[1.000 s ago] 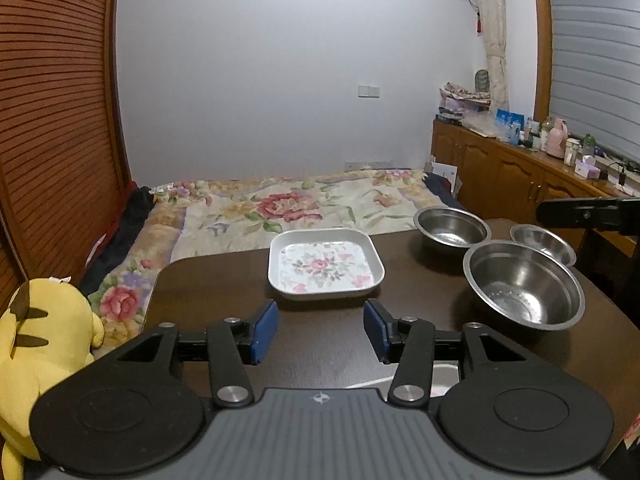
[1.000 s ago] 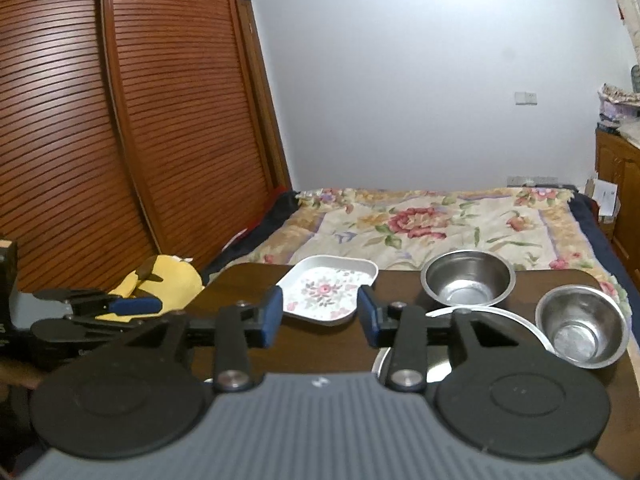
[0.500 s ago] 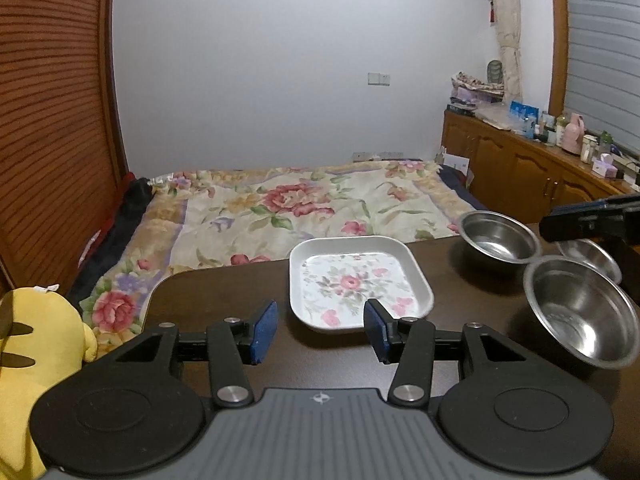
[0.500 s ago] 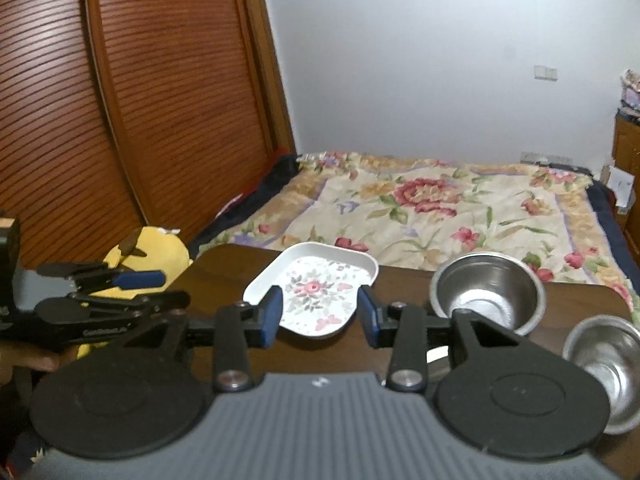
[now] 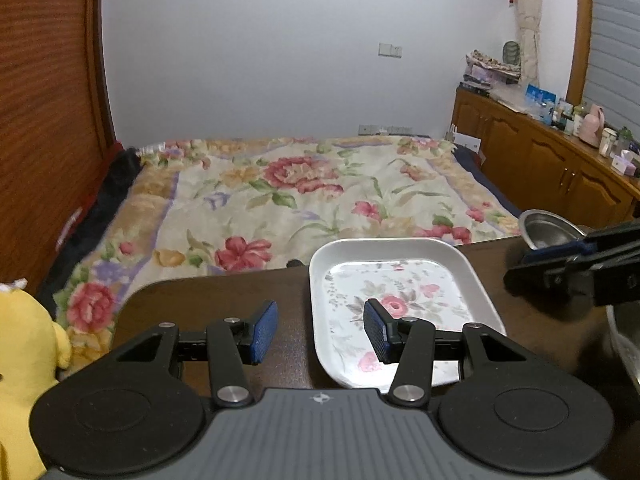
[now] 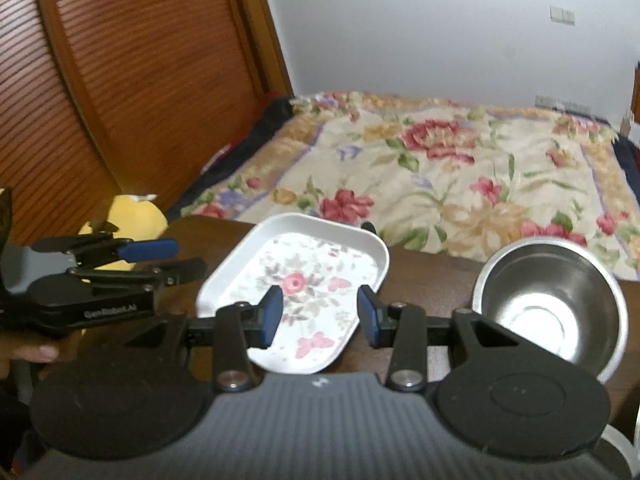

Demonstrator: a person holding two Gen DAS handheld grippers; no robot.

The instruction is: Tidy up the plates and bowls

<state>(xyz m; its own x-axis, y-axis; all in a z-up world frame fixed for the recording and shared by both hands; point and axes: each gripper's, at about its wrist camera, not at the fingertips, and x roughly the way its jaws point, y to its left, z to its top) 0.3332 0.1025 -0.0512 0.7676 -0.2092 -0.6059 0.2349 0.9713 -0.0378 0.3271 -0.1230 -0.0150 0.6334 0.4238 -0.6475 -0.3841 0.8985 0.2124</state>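
Bedroom table | our left gripper [image 5: 320, 332] and right gripper [image 6: 319, 310] hover with jaws apart, empty; flowered plate [image 6: 296, 288] lies flat between us, steel bowl [image 6: 548, 304] beside it | we judge: lining up a pickup

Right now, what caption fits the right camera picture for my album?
Open right gripper hovering over a flowery white plate, steel bowl beside it.

Glossy white plate [image 6: 296, 280] with printed floral centre; polished steel bowl [image 6: 548, 300] at 3 o'clock of it, mirror-bright inside. Dark, smooth wooden table [image 5: 200, 300]. Matt black plastic left gripper [image 5: 320, 330], ribbed blue finger pads [image 5: 264, 330]. Floral cloth bedspread [image 5: 288, 196]; slatted wooden doors [image 6: 132, 72].
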